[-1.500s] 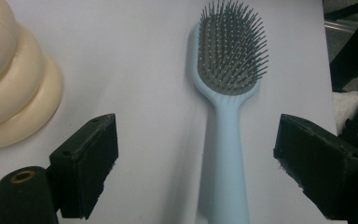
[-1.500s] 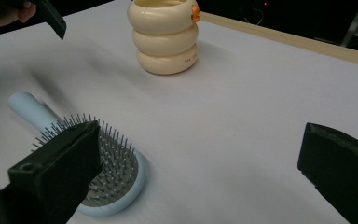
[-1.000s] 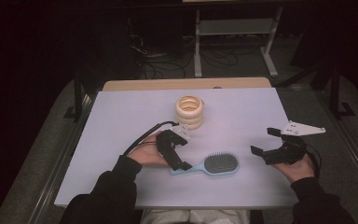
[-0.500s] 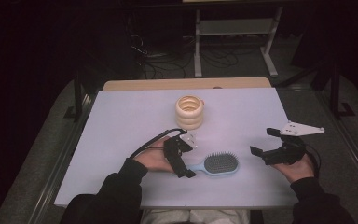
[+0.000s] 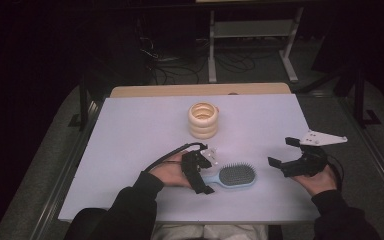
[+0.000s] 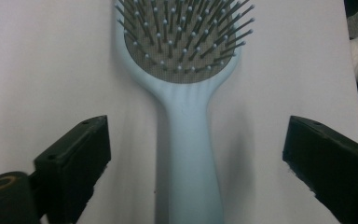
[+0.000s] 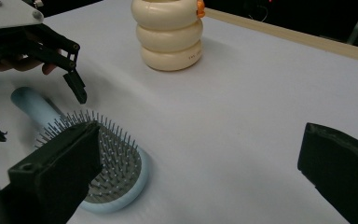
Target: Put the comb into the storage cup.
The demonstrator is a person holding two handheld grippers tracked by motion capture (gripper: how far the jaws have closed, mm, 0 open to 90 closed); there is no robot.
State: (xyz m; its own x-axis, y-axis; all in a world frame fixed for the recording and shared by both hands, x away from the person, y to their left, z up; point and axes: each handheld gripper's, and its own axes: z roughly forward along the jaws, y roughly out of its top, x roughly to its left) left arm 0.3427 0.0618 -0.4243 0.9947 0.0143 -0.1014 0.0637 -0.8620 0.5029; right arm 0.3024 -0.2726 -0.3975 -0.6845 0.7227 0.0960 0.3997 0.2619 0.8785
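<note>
A light blue hairbrush (image 5: 237,176) lies bristles up on the white table (image 5: 130,130), handle toward the left. My left gripper (image 5: 209,173) is down at the handle, one jaw on each side. In the left gripper view the handle (image 6: 186,140) runs up between the jaws of the left gripper (image 6: 198,135), with a gap on both sides. The jaws have just been closing, and the pads do not touch the handle. My right gripper (image 5: 281,151) is open to the right of the brush head, with nothing between its jaws.
A cream stack of rings (image 5: 203,120) stands behind the brush at mid table, also in the right gripper view (image 7: 170,35). A wooden strip (image 5: 200,90) borders the far edge. A metal shelf frame (image 5: 250,30) stands on the dark floor beyond.
My left hand has moved right and down, so its jaws now straddle the brush handle. The brush, the rings and the right gripper have stayed put.
</note>
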